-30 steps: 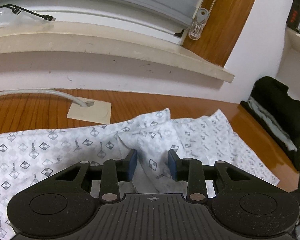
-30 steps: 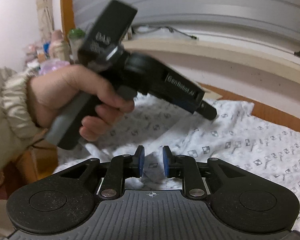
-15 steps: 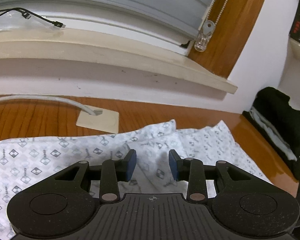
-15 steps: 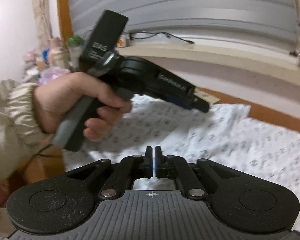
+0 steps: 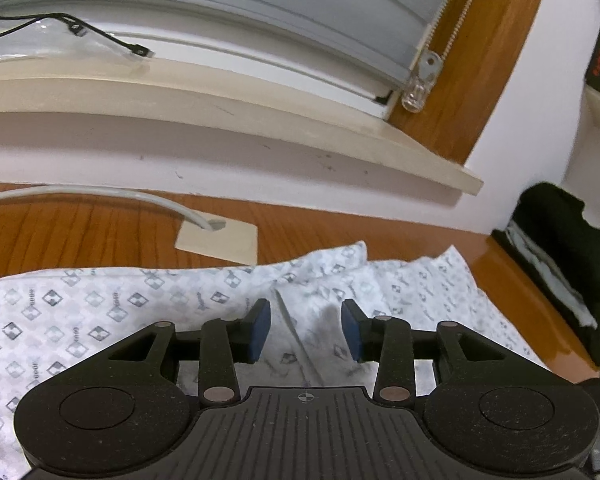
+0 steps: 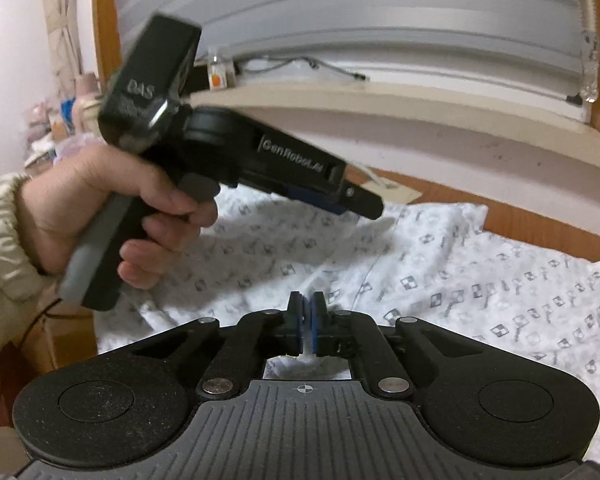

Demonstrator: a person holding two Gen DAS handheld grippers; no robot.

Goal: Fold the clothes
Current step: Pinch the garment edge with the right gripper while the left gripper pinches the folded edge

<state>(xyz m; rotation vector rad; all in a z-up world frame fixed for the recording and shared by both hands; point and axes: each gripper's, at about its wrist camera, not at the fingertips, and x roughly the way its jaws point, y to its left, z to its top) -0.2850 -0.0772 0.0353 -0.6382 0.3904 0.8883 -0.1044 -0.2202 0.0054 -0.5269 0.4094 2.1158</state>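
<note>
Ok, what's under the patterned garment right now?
The patterned garment lies on the wooden tabletop, bare beyond its far edge. Anything beneath the cloth itself is covered and cannot be seen.

Soft, even indoor light; fisheye bends the window sill; motion blur smears the left gripper

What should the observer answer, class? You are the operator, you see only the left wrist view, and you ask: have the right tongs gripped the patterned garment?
Observer: Yes. The right tongs are shut on a pinch of the patterned garment.
Operator: And how do my left tongs sit from that side?
Observer: A hand holds them raised over the garment, tips angled down and seemingly not touching the cloth.
</note>
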